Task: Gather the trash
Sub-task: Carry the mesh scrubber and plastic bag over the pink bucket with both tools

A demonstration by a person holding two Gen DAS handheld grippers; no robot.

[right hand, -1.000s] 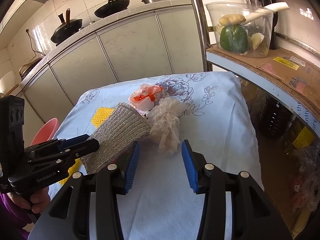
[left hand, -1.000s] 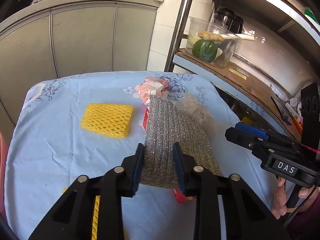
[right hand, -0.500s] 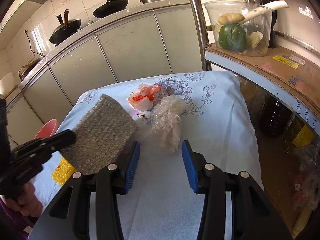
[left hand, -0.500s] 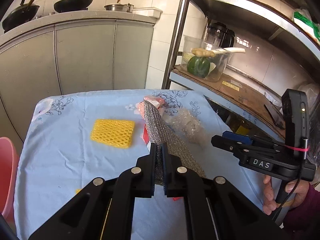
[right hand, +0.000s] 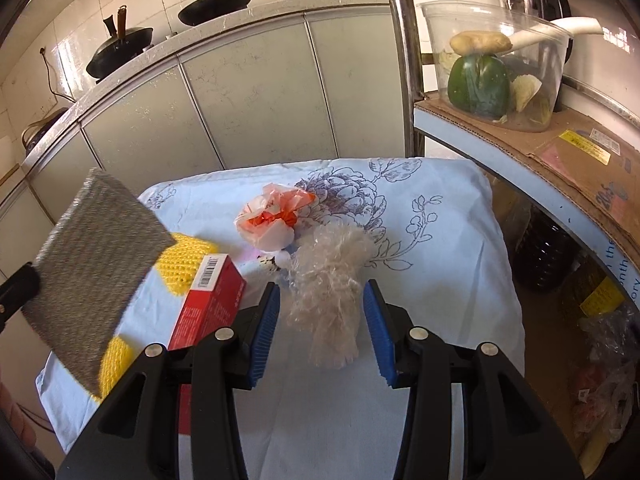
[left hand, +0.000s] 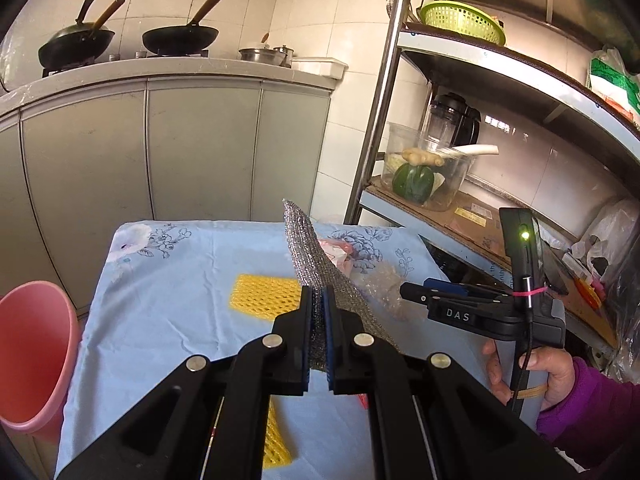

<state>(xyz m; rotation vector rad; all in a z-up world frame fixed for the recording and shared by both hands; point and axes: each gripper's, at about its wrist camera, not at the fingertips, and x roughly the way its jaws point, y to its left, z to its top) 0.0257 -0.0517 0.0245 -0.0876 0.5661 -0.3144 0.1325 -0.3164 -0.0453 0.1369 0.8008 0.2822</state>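
Observation:
My left gripper (left hand: pixel 319 308) is shut on a silver mesh foam sheet (left hand: pixel 316 264) and holds it up above the table; the sheet also shows at the left of the right wrist view (right hand: pixel 96 272). My right gripper (right hand: pixel 322 316) is open, its fingers on either side of a crumpled clear plastic wad (right hand: pixel 332 296) lying on the blue floral tablecloth (right hand: pixel 440 280). A red box (right hand: pixel 210 308), yellow foam nets (right hand: pixel 188 264) and a pink-and-orange plastic bag (right hand: pixel 272 216) lie on the cloth. The right gripper also shows in the left wrist view (left hand: pixel 452 300).
A pink bin (left hand: pixel 32 348) stands at the table's left edge. A metal rack (left hand: pixel 380 92) with a clear tub of vegetables (right hand: pixel 492 64) stands to the right. Grey cabinets (left hand: pixel 180 148) with woks on top run behind the table.
My left gripper has shut on the mesh sheet and lifted it up and leftwards off the table, uncovering the red box. My right gripper has edged forward around the plastic wad.

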